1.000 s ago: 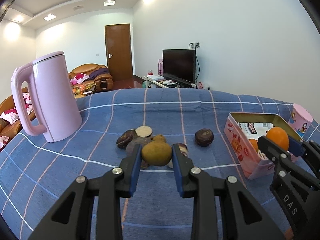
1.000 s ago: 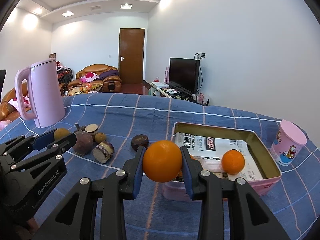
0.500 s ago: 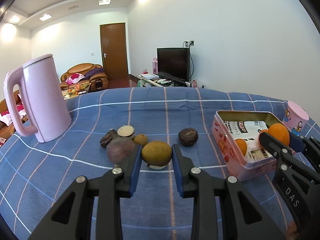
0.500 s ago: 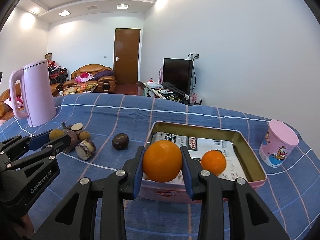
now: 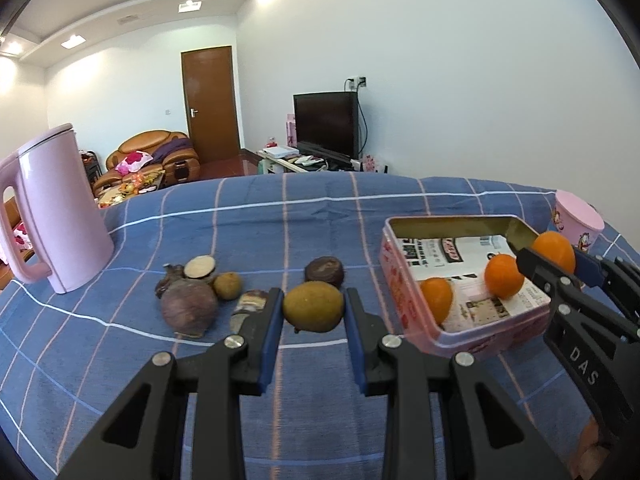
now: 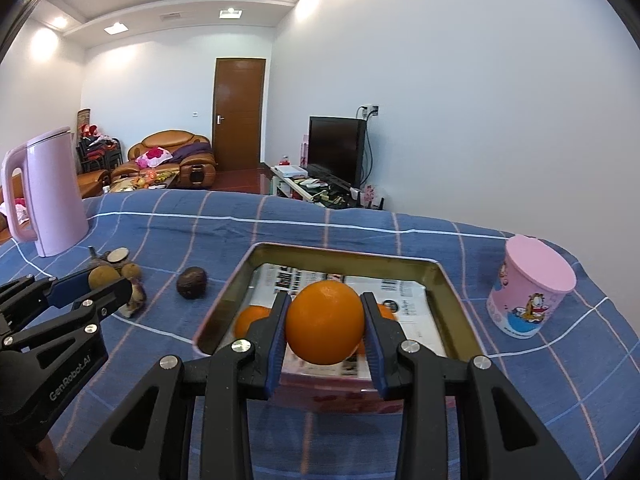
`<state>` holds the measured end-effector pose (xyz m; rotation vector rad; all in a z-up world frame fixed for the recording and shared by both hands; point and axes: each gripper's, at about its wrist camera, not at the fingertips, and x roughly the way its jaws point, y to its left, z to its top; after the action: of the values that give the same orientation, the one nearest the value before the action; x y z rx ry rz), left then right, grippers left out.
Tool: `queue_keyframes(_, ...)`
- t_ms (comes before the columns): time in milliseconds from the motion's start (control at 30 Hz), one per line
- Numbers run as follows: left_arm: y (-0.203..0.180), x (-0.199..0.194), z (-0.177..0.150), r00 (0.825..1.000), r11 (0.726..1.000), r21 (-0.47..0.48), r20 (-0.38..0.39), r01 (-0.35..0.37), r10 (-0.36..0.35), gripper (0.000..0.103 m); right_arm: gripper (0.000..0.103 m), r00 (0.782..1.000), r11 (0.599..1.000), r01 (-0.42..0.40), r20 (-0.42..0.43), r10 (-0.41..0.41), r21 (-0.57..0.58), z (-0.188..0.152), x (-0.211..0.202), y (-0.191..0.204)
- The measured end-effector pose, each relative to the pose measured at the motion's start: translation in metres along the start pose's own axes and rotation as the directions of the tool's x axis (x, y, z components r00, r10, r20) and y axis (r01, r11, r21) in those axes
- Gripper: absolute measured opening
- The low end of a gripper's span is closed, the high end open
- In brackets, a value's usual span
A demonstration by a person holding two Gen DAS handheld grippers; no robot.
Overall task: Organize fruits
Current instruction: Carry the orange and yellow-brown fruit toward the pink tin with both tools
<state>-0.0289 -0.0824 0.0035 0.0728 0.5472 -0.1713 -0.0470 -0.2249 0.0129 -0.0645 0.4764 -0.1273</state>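
With the right gripper (image 6: 325, 334) fingers clamped on an orange (image 6: 325, 322) above the tin (image 6: 344, 251) and the left gripper (image 5: 313, 314) grasping a brown fruit (image 5: 313, 306), next: lower, release.

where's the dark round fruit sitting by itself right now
In the right wrist view, the dark round fruit lies on the blue cloth, left of the pink tin.

Now over the pink tin (image 6: 456, 292), right tongs (image 6: 325, 330) with orange (image 6: 325, 322); earlier short of its near wall. Left tongs (image 5: 313, 312) with brownish-green fruit (image 5: 313, 306) shifted right, nearer the tin.
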Motion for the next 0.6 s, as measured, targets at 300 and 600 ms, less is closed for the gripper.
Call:
queue_keyframes(300,-0.019,0.006,0.004,1.000,0.999,0.012,-0.008,0.030,-0.030,0.032,0.037,0.999,0.999,0.049,-0.007,-0.049,0.019,0.000,0.004,-0.034)
queue_keyframes(600,-0.049,0.017,0.012,0.997,0.997,0.033,-0.005,0.072,-0.072,0.032,0.037,0.993,0.992,0.115,-0.022,-0.114,0.056,0.001,0.012,-0.071)
